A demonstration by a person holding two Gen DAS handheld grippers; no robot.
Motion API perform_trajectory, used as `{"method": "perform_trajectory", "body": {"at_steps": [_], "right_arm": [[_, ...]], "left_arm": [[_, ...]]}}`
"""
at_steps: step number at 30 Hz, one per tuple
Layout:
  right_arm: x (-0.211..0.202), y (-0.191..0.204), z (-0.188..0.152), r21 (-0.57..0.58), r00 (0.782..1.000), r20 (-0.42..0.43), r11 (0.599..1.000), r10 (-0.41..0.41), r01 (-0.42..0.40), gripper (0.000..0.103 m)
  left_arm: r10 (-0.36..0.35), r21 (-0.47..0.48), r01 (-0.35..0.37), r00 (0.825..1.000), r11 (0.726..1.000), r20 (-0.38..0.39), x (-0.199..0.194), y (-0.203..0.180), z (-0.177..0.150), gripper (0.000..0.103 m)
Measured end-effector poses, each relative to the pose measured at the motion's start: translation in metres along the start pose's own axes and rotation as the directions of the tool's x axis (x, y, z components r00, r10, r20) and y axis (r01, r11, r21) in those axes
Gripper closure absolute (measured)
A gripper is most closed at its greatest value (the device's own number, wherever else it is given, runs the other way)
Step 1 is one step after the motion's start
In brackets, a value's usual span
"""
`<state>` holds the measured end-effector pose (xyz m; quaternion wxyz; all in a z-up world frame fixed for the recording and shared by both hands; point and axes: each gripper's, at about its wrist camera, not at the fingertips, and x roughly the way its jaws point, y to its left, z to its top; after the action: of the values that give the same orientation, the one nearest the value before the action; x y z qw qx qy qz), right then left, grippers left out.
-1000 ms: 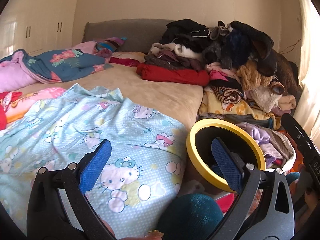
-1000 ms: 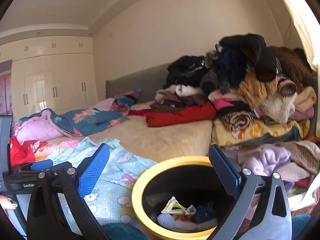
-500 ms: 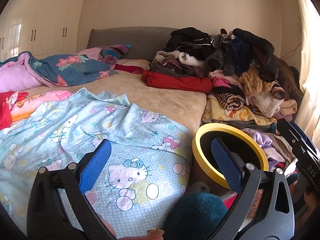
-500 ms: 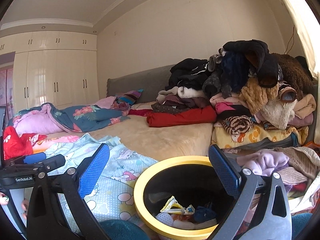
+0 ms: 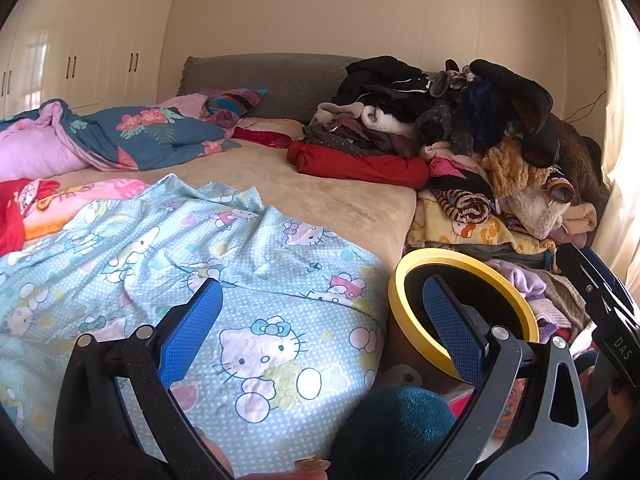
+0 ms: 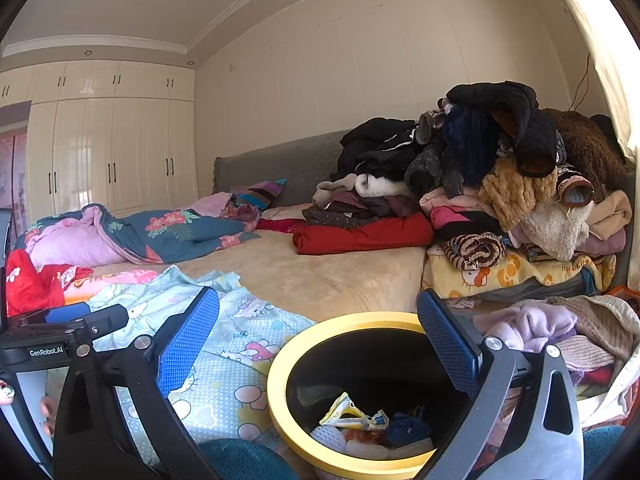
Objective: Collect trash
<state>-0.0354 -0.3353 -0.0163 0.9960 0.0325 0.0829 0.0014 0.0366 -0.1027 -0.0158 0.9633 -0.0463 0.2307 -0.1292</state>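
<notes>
Change: both views sit slightly higher than a second ago; bin unmoved.
Left gripper [image 5: 320, 316]: released, empty, over bedsheet [image 5: 248, 280].
Right gripper [image 6: 318, 336]: released, empty, above bin [image 6: 320, 436].
Right view only: trash [image 6: 352, 420] inside the bin beside the bed.

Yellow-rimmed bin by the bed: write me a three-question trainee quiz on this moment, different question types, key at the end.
1. True or false: the yellow-rimmed bin already holds crumpled trash.
2. Multiple choice: the right gripper is A) shut on a wrapper, B) open with nothing between its jaws, C) out of view.
3. Fill in: the light blue cartoon-cat blanket lies on the ___.

Key
1. True.
2. B; its jaws stand wide apart above the bin. The left gripper is open too.
3. Bed.
</notes>
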Motion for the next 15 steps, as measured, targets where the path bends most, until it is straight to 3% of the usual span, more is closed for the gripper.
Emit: {"method": "perform_trajectory", "body": {"at_steps": [15], "right_arm": [[-0.0012, -0.0033, -0.0024, 0.002, 1.0, 0.003, 1.0, -0.01, 0.01, 0.006]], "left_arm": [[-0.002, 0.003, 0.002, 1.0, 1.0, 0.0, -0.0005, -0.0013, 0.0013, 0.011]]}}
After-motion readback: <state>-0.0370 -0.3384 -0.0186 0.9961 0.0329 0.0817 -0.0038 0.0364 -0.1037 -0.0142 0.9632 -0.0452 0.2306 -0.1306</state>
